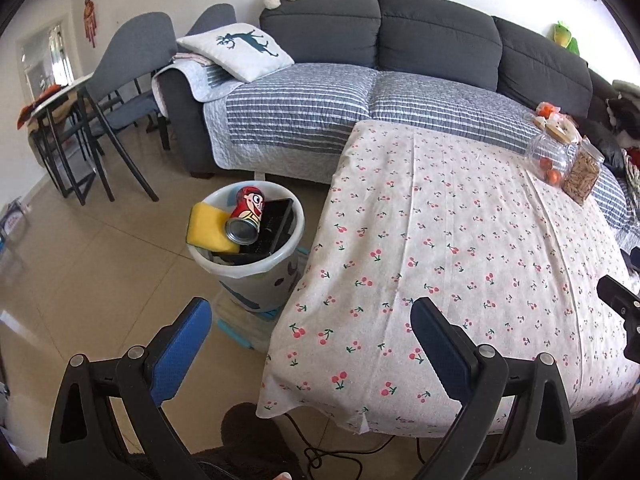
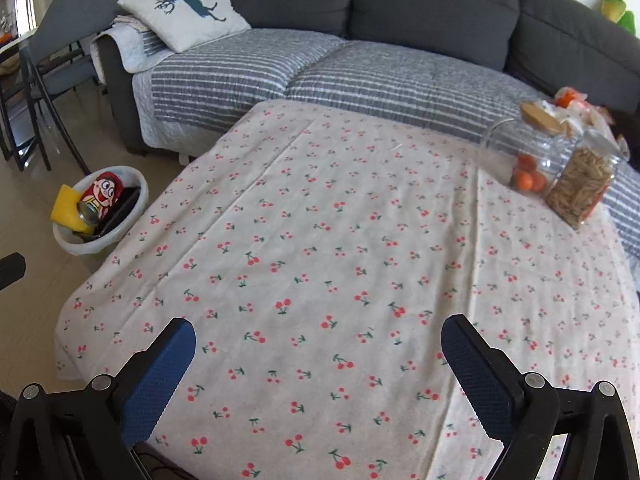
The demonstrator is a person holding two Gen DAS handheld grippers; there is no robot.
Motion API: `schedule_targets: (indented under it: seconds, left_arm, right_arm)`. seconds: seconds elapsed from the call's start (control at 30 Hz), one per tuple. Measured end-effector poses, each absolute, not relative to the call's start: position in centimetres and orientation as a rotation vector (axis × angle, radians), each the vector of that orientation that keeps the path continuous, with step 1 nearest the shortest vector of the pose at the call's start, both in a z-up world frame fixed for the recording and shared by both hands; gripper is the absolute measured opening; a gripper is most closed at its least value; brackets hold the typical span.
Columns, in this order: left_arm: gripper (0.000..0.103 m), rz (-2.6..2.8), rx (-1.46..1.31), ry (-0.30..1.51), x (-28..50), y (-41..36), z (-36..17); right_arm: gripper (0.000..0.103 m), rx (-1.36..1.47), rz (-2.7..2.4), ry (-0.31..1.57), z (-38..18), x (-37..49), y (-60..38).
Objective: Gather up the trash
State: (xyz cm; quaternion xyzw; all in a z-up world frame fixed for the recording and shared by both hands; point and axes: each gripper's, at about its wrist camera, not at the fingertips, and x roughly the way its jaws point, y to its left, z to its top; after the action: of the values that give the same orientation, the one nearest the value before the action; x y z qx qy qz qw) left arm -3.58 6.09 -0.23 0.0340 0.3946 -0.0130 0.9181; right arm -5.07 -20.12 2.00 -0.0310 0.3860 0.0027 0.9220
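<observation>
With both grippers [image 1: 310,320] [image 2: 318,344] wide open and empty, scan the table [image 2: 340,240] for leftovers before reaching toward the full bin [image 1: 280,258].

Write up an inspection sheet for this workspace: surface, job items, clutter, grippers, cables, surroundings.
Surface: table under a cherry-print cloth, creased, bare in the middle.
Job's things: white bin on the floor beside the table, holding a red cartoon can, a yellow sponge and a black tray-like item.
Clutter: two clear jars at the far right corner, one with oranges, one with brown sticks; no loose trash seen on the cloth.
Grippers: left gripper open, empty; right gripper open, empty.
Cables: a dark cable on the floor below the cloth's near edge.
Surroundings: grey sofa with striped cover, deer cushion, grey chairs.
</observation>
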Motion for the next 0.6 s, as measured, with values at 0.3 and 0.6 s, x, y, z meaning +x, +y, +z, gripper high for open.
schedule_targets:
  seconds: [0.3, 0.6]
  left_arm:
    - [0.101, -0.050, 0.065, 0.818, -3.4, 5.1, -0.2]
    - [0.101, -0.051, 0.065, 0.819, -3.5, 4.9, -0.5]
  right_arm:
    - [0.101, -0.057, -0.047, 0.779, 1.6, -6.0, -21.9]
    - [0.101, -0.044, -0.062, 0.772, 1.6, -6.3, -21.9]
